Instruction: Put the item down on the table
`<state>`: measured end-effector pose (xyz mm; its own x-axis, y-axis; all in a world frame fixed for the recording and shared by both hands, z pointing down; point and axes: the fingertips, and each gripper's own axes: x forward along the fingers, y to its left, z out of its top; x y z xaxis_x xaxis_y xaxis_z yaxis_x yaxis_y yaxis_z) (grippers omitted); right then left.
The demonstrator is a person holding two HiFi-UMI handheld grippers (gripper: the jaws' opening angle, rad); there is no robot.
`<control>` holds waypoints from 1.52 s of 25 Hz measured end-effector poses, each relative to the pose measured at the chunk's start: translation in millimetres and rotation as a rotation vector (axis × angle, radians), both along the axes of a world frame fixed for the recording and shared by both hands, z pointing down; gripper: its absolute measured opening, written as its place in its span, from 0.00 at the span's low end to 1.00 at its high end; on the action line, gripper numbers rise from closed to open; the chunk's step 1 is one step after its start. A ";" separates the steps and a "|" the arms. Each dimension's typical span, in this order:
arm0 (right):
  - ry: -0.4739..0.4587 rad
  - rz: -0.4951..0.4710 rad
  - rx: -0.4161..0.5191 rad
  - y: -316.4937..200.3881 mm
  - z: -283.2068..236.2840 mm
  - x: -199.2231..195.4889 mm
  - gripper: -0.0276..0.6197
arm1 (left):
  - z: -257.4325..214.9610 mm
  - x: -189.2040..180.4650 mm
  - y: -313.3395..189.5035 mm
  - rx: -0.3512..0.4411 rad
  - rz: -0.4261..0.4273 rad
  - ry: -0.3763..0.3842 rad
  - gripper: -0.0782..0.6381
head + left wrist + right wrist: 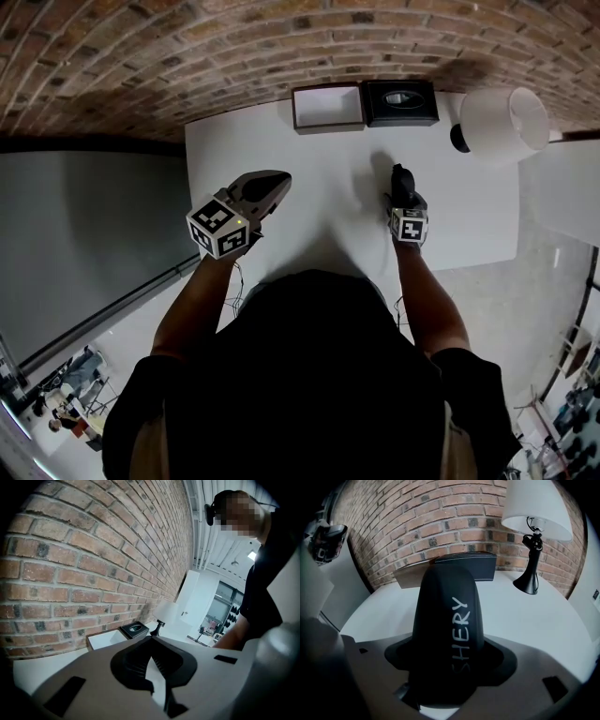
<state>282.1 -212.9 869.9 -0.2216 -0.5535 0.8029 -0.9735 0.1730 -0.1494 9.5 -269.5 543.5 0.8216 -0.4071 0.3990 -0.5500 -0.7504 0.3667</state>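
A black oblong case (447, 630) with white hand lettering sticks out forward between the jaws of my right gripper (404, 190), which is shut on it. In the head view the case (401, 176) sits over the middle right of the white table (281, 150); whether it touches the top I cannot tell. My left gripper (270, 185) is held up over the table's left part, tilted toward the brick wall. Its jaws meet at the tips with nothing between them (151, 660).
Against the brick wall at the table's far edge stand a brown-rimmed box (327, 106) and a black tissue box (400, 101). A black lamp with a white shade (502, 122) stands at the far right corner. Grey floor lies to the left.
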 end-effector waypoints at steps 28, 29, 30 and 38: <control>0.066 -0.056 -0.022 -0.5 14.7 -2.9 0.61 | 3.5 7.0 14.4 -0.009 0.000 0.013 0.13; 0.065 -0.056 -0.025 -0.2 14.8 -3.0 0.61 | 3.0 6.6 15.3 -0.008 0.000 0.012 0.13; 0.065 -0.055 -0.027 0.0 14.6 -3.0 0.61 | 2.7 6.1 16.0 -0.007 0.001 0.011 0.13; 0.022 -0.029 -0.039 3.3 12.9 -5.2 0.61 | 0.4 -0.2 20.4 -0.003 -0.004 0.008 0.13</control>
<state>276.9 -209.6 882.8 -0.2193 -0.5150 0.8287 -0.9713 0.1954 -0.1357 9.3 -249.1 543.9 0.8231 -0.4091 0.3940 -0.5499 -0.7474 0.3728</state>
